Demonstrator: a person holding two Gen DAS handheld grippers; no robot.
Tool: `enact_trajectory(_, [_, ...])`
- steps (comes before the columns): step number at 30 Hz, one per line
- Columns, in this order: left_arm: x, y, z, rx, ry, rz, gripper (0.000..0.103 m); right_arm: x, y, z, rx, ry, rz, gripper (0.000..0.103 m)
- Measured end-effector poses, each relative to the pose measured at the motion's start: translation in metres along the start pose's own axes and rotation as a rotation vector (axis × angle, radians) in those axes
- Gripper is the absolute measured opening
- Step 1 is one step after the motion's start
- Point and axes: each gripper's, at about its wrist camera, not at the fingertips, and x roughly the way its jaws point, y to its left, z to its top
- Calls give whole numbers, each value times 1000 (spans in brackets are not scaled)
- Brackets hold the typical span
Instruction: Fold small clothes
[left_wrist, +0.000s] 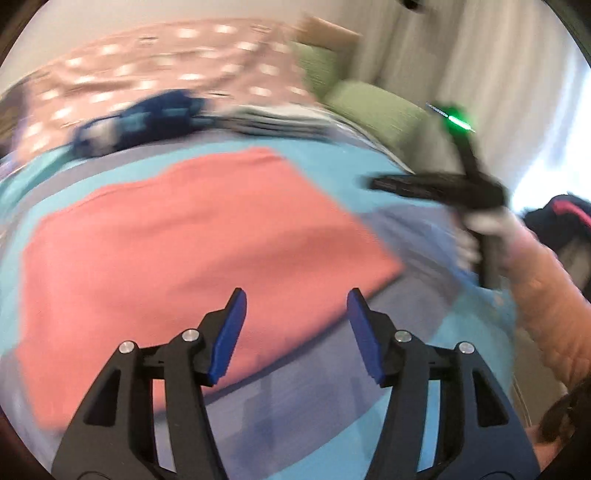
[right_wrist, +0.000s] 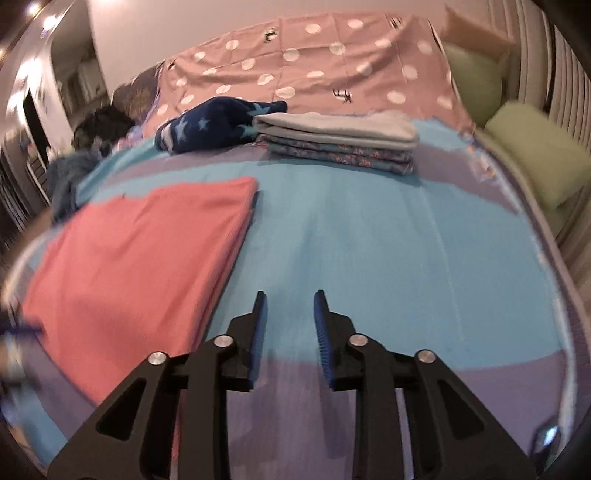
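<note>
A folded pink garment (left_wrist: 192, 258) lies flat on the blue and purple bedspread (left_wrist: 424, 332). It also shows in the right wrist view (right_wrist: 140, 258), on the left. My left gripper (left_wrist: 295, 299) is open and empty, just above the garment's near right edge. My right gripper (right_wrist: 290, 299) is open and empty over bare blue bedspread (right_wrist: 406, 258), to the right of the garment. The right gripper's body (left_wrist: 443, 184) shows in the left wrist view, held in a gloved hand above the bed's right side.
A stack of folded clothes (right_wrist: 340, 142) and a crumpled navy star-print piece (right_wrist: 218, 123) lie at the back of the bed, before a pink dotted cover (right_wrist: 314, 66). Green cushions (right_wrist: 532, 158) sit at the right edge. A dark bundle (right_wrist: 99, 125) lies far left.
</note>
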Motion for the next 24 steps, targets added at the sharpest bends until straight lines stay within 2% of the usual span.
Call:
enact_trajectory(6, [-81, 94, -59, -236, -82, 178, 56, -7, 74, 15, -103, -8, 67, 32])
enact_trajectory(7, [-90, 106, -70, -267, -89, 185, 51, -4, 93, 21, -133, -8, 82, 33])
enact_trajectory(8, [-98, 118, -81, -294, -91, 179, 38, -1, 112, 26, -162, -5, 96, 33])
enact_trajectory(10, [-103, 131, -96, -322, -84, 149, 27, 5, 147, 36, -213, 10, 121, 34])
enact_trajectory(11, [-100, 131, -100, -326, -84, 140, 27, 10, 165, 41, -242, 18, 128, 35])
enact_trajectory(13, [-96, 138, -104, -327, -84, 121, 27, 16, 197, 49, -302, 27, 132, 43])
enact_trajectory(15, [-89, 140, -103, -329, -83, 101, 27, 25, 228, 56, -365, 33, 135, 45])
enact_trajectory(18, [-83, 152, -102, -347, -86, 66, 41, 48, 275, 73, -439, 61, 156, 47])
enact_trajectory(20, [-80, 161, -103, -349, -92, 32, 54, 59, 298, 80, -462, 85, 175, 47])
enact_trajectory(24, [-66, 172, -94, -354, -77, -51, 55, 96, 347, 104, -482, 148, 215, 50])
